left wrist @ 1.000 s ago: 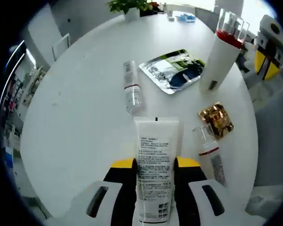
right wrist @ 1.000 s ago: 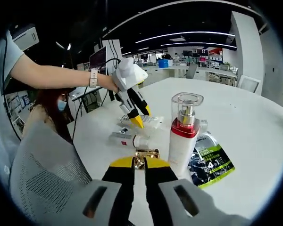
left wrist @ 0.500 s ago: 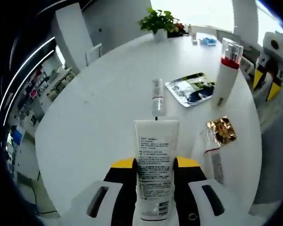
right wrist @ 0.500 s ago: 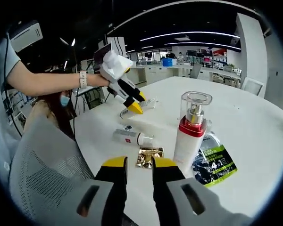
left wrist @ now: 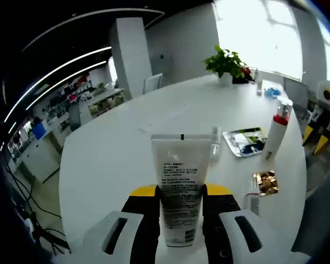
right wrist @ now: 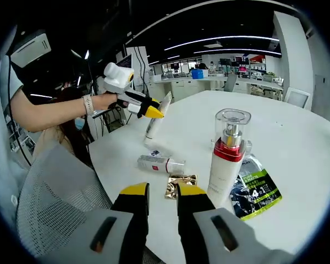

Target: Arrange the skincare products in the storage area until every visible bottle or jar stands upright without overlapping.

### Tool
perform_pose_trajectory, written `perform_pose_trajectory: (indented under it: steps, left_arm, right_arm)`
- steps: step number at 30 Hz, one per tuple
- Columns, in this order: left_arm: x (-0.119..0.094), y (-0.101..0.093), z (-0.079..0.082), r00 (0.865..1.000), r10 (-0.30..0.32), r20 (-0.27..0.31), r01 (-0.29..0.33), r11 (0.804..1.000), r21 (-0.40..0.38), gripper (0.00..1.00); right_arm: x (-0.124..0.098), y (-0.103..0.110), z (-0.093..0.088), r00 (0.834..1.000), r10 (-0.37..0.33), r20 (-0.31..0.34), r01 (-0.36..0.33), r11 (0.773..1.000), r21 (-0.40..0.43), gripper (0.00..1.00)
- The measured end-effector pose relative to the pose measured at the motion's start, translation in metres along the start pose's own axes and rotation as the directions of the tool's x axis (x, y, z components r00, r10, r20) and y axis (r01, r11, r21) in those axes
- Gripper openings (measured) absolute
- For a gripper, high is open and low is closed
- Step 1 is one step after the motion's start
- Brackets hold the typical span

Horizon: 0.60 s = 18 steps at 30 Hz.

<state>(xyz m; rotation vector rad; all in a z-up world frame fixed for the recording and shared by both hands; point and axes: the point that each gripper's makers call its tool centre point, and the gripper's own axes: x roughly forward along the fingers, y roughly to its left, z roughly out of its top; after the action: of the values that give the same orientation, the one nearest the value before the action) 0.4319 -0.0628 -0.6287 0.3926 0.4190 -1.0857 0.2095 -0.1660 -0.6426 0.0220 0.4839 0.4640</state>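
The left gripper [left wrist: 180,192] has its fingers [left wrist: 144,193] clenched on a white tube [left wrist: 180,187], lifted clear of the desk [left wrist: 110,148]. In the left gripper view the tube's long axis runs straight out along the fingers, crimped flat end away from them; the cap end is hidden low between them. In the right gripper view the same tube [right wrist: 157,114] hangs tilted above the desk's near edge, so it likely needs turning cap-down before it is set to stand.

A small red-banded bottle [right wrist: 159,163] lies on its side near that edge, with a gold foil packet [right wrist: 180,184] just beside it. The right gripper [right wrist: 157,193], fingers released and grasping nothing, is the nearer one to both.

The red-collared pump bottle [right wrist: 229,157] stands upright beside a green sachet [right wrist: 256,193].
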Motion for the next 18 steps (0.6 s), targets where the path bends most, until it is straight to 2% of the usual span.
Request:
perform_pose_trajectory:
  steps: [5,10,18]
  left_arm:
    - [-0.012,0.008,-0.001,0.999,0.039,0.035,-0.038,0.999,-0.038,0.24]
    - [-0.021,0.008,0.001,0.996,0.056,0.069,-0.051,0.996,-0.080,0.24]
    - [-0.032,-0.003,0.017,0.989,0.069,0.128,-0.057,0.994,-0.093,0.24]
  right_arm:
    - [0.001,0.004,0.001,1.000,0.014,0.002,-0.014,1.000,-0.001,0.19]
    - [0.003,0.008,0.006,1.000,0.022,0.014,-0.022,1.000,-0.005,0.19]
    - [0.003,0.010,0.017,0.999,0.027,0.039,-0.026,0.999,-0.020,0.18]
